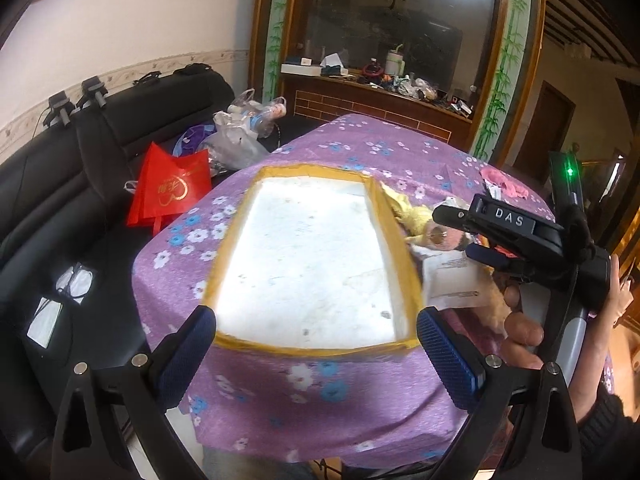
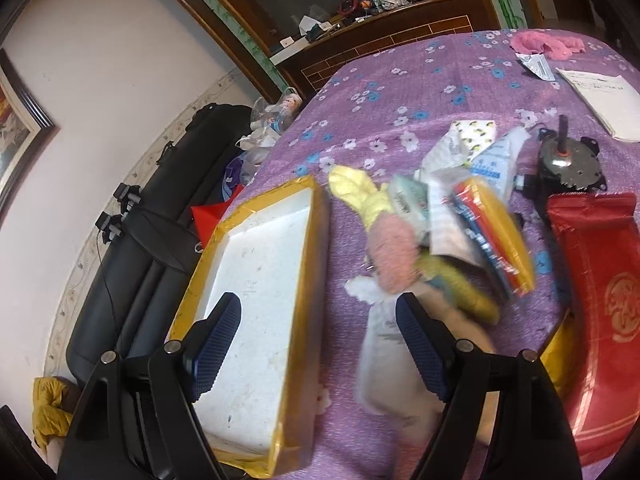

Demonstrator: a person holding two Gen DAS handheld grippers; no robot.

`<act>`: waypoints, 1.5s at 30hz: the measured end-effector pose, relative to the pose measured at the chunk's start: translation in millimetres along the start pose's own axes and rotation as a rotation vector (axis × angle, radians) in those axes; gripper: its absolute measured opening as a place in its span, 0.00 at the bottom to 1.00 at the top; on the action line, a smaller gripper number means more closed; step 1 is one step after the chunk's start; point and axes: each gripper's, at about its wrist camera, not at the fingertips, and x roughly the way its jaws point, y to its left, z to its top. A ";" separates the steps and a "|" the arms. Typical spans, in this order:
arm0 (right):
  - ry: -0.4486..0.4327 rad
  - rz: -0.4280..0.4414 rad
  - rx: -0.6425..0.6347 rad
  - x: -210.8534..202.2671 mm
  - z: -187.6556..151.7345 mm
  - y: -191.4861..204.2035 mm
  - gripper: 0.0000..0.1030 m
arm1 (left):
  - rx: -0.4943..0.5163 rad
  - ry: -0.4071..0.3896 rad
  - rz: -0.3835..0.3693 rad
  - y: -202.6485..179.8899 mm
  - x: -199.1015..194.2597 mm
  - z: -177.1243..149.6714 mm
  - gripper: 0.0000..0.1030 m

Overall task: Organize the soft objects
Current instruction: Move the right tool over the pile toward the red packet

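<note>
A shallow white foam box with a yellow-taped rim [image 1: 296, 170] lies on the purple floral tablecloth [image 1: 304, 400], and nothing is inside it. My left gripper [image 1: 320, 356] hangs open over the box's near edge, holding nothing. Right of the box is a heap of soft things: a yellow plush [image 2: 356, 190], a pink plush [image 2: 394, 256], a white cloth [image 2: 376, 344] and tissue packs [image 2: 492, 160]. My right gripper [image 2: 318, 346] is open and empty between the box rim [image 2: 312, 264] and the heap. In the left wrist view the right gripper [image 1: 456, 236] hovers above the toys.
A red bag [image 2: 596, 300], a black motor [image 2: 568, 168], papers [image 2: 600, 100] and a pink cloth [image 2: 548, 46] lie on the right side of the table. A black sofa [image 1: 80, 200] with a red bag [image 1: 168, 192] and plastic bags stands to the left. A person's hand [image 1: 520, 332] holds the right gripper.
</note>
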 end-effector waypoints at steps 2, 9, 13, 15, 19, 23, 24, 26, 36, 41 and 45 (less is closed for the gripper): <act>-0.010 0.002 -0.010 -6.9 -0.8 -7.5 0.77 | 0.012 0.006 -0.008 -13.1 2.7 1.1 0.99; -0.055 -0.027 -0.055 -38.1 -11.1 -41.2 0.77 | 0.063 0.025 -0.020 -49.0 11.1 -4.1 0.99; -0.068 -0.013 -0.052 -49.3 -13.7 -57.4 0.77 | 0.067 0.044 -0.031 -62.5 13.5 -6.2 0.99; -0.067 -0.005 -0.043 -51.9 -14.7 -62.7 0.77 | 0.071 0.038 -0.025 -68.4 12.4 -6.9 0.99; -0.066 0.009 -0.031 -55.9 -16.2 -70.6 0.77 | 0.072 0.045 -0.033 -77.4 12.9 -6.8 0.99; -0.070 0.020 -0.013 -61.2 -19.0 -82.0 0.77 | 0.083 0.056 -0.036 -87.0 16.5 -9.2 0.99; -0.071 0.023 -0.008 -62.5 -19.5 -84.4 0.77 | 0.089 0.060 -0.039 -90.7 17.1 -10.6 0.99; -0.075 0.026 -0.009 -66.7 -20.3 -87.6 0.77 | 0.097 0.066 -0.044 -94.8 19.6 -11.6 0.99; -0.208 0.014 -0.105 -128.2 -32.4 -92.5 0.77 | 0.086 0.049 -0.143 -109.6 27.5 -3.7 0.99; -0.217 -0.031 -0.047 -137.4 -42.1 -118.2 0.77 | 0.096 0.072 -0.179 -117.3 39.5 -4.0 0.99; -0.199 -0.041 -0.007 -135.4 -44.7 -130.0 0.77 | 0.091 0.092 -0.197 -121.0 49.9 -6.1 0.99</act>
